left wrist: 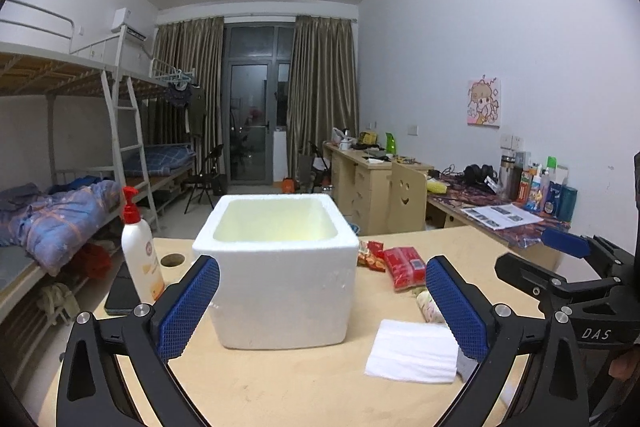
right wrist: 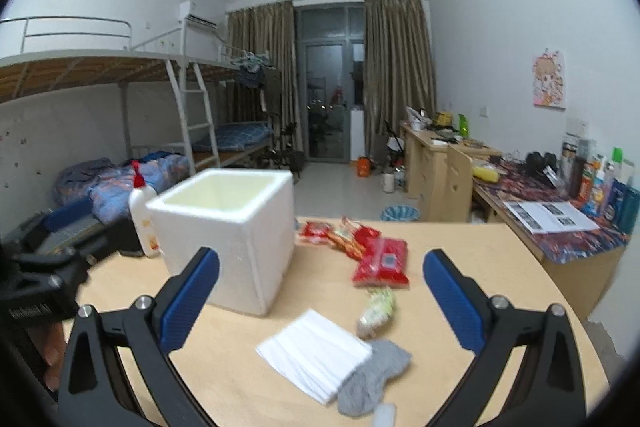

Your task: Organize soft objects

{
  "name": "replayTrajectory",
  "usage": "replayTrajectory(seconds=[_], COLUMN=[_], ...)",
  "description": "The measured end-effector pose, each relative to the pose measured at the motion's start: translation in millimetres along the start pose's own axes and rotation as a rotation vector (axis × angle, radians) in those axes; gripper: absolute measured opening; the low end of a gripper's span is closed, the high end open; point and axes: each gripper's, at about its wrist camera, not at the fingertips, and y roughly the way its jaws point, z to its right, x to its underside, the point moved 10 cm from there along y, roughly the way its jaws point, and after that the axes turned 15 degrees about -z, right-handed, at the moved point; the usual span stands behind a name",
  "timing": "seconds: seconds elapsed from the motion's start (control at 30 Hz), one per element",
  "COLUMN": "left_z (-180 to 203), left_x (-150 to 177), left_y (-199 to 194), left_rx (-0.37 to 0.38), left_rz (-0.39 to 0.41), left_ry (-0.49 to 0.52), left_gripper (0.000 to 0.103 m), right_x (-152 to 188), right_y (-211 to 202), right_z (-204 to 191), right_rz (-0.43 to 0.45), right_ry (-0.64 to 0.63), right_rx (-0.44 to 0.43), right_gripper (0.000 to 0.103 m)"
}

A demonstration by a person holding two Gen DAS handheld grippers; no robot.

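Note:
A white foam box (left wrist: pixel 276 267) stands open and empty on the wooden table (left wrist: pixel 280 387); it also shows in the right wrist view (right wrist: pixel 232 231). Right of it lie a folded white cloth (right wrist: pixel 314 353), a grey sock (right wrist: pixel 372 383), a small pale rolled item (right wrist: pixel 376 309), a red tissue pack (right wrist: pixel 382 263) and red snack packets (right wrist: pixel 340 231). My left gripper (left wrist: pixel 322 307) is open and empty, facing the box. My right gripper (right wrist: pixel 320 307) is open and empty above the cloth. The cloth (left wrist: pixel 412 351) and red pack (left wrist: pixel 406 265) show in the left wrist view too.
A lotion pump bottle (left wrist: pixel 140 251) and a dark phone (left wrist: pixel 120 291) sit left of the box, near a round hole (left wrist: pixel 173 259) in the table. Desks with clutter (right wrist: pixel 560 203) line the right wall. Bunk beds (left wrist: pixel 60 211) stand at left.

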Motion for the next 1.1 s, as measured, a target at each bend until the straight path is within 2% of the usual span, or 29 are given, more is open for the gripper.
replayTrajectory(seconds=[0.1,0.5,0.73,1.1], left_z=[-3,-6,-1,21], left_x=[10,37,47,56], left_y=[-1,-4,4,22], left_rx=[0.004,0.036,0.040,0.105], left_rz=[-0.012,-0.004,-0.035,-0.094], left_ry=[-0.022,-0.058,-0.059,-0.038], left_gripper=[0.103,0.103,0.103,0.103], right_x=[13,48,57,69], right_y=[5,-4,-3,-5], right_z=[2,17,25,43], right_rz=[-0.030,-0.026,-0.049,-0.086], right_ry=[0.019,0.088,0.100,0.122], right_rx=[-0.018,0.015,0.049,0.097], right_gripper=[0.103,0.103,0.103,0.103])
